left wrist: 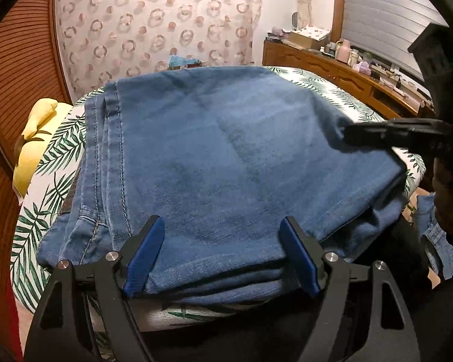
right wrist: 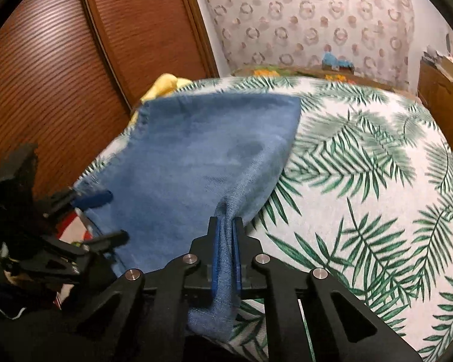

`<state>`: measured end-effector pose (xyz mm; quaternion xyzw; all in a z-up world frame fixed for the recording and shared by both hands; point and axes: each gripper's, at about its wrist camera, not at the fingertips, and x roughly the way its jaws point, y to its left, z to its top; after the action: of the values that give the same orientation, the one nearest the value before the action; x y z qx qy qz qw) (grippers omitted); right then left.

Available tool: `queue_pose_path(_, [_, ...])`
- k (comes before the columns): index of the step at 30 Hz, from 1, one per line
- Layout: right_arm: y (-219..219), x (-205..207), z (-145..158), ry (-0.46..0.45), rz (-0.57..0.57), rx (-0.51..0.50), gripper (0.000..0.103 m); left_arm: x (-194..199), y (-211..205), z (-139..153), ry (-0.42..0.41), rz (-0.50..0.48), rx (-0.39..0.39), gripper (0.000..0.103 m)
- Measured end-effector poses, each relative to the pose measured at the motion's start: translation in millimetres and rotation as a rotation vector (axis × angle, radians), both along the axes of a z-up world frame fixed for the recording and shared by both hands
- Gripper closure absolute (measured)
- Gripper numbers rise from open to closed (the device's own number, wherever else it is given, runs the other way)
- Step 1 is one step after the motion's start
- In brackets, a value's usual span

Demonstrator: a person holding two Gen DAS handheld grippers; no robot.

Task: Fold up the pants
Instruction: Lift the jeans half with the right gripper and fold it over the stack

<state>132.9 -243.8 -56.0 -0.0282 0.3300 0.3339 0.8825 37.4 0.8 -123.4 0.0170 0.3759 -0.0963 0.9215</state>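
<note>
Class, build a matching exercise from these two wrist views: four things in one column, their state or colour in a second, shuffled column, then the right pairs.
Column A
1. left gripper
2. right gripper
3. jeans
4. cushion

Column B
a. yellow, at the edge of the leaf-print bed cover
b. jaws wide apart, gripping nothing
c. blue denim, folded in layers
d. jaws closed on a pinch of denim

Pairs: 1-b, 2-d, 3-c, 4-a

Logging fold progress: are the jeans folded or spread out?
Folded: the jeans lie in stacked layers on the leaf-print bedsheet, and the right gripper pinches one edge.
</note>
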Motion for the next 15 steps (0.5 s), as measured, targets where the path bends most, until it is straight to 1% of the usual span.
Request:
queue_pose_path(4, [4.6,-4.7,16.2,-0.047,0.033,0.020,0.097,-0.2,3.7,2.6,0.002,0.004,-0.025,0.023])
queue_pose_path(7, [11.0,-5.8,27.9,-0.067,0.052,0.034,0.097,-2.4,6.1,7.7,0.004,0.015,-0.026,0.023])
queue_pose_path(11, [27.4,-9.5,44.9,-0.102,0.094,0.040,0.097,-8.6,22.8,19.3,-0.019,0.054,-0.042,0.023])
queue_pose_path(15, [50.8,-8.6,54.1,-0.135,0.150,0.031,0.098,-16.0,46.8,30.1,-0.051,0.103,-0.058,0.023])
